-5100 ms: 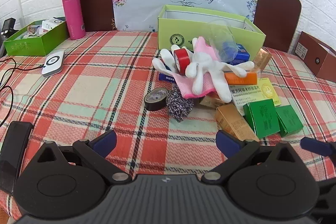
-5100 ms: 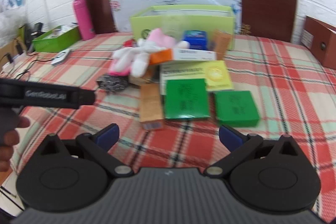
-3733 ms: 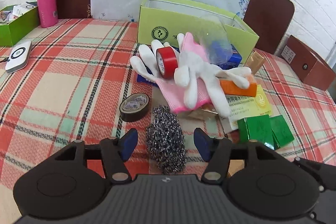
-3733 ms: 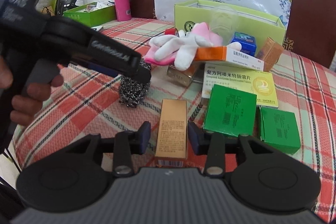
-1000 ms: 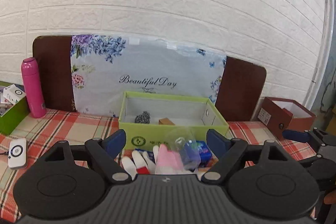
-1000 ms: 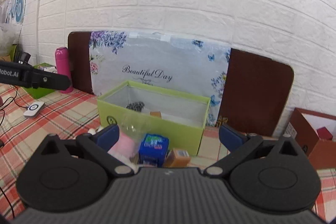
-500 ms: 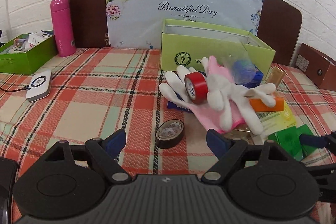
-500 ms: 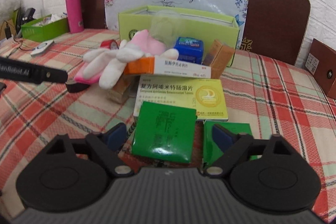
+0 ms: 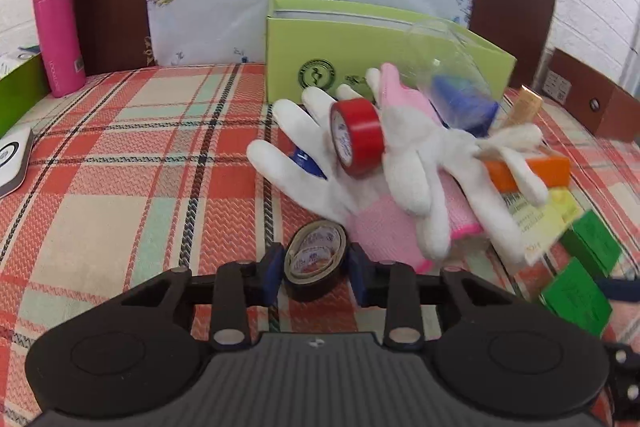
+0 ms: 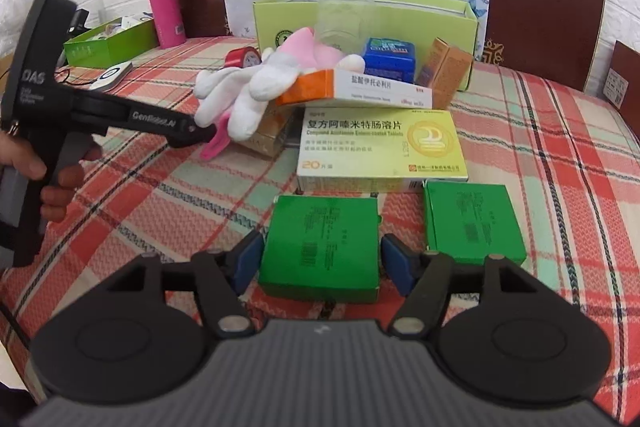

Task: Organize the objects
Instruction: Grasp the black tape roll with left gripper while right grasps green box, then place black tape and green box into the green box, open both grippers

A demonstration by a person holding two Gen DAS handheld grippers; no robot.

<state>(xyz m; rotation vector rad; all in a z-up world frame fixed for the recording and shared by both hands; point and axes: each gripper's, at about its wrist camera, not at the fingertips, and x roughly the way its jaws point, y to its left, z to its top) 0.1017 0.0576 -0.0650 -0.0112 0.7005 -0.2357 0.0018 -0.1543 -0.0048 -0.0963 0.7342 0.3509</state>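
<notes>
A black tape roll (image 9: pixel 316 259) stands tilted on the plaid cloth between the blue pads of my left gripper (image 9: pixel 316 273). The jaws are closing and the pads touch both its sides. My right gripper (image 10: pixel 320 261) straddles a green box (image 10: pixel 320 239) lying flat. Its jaws are opening, with a thin gap showing at the right pad. The lime-green open box (image 9: pixel 360 59) stands behind the pile. The right wrist view also shows the left gripper (image 10: pixel 200 135) from the side, held by a hand (image 10: pixel 52 183).
The pile holds a red tape roll (image 9: pixel 356 137), white gloves (image 9: pixel 420 163), a pink cloth (image 9: pixel 380 227), a clear cup (image 10: pixel 344 19), a blue box (image 10: pixel 388 59), an orange box (image 10: pixel 352 89), a yellow box (image 10: pixel 380 147) and a second green box (image 10: pixel 472 223). A pink bottle (image 9: pixel 56 31) stands far left.
Both grippers came down from above the lime-green box to the table. The left jaws went from wide to closed around the black tape roll. The right jaws narrowed around the green box.
</notes>
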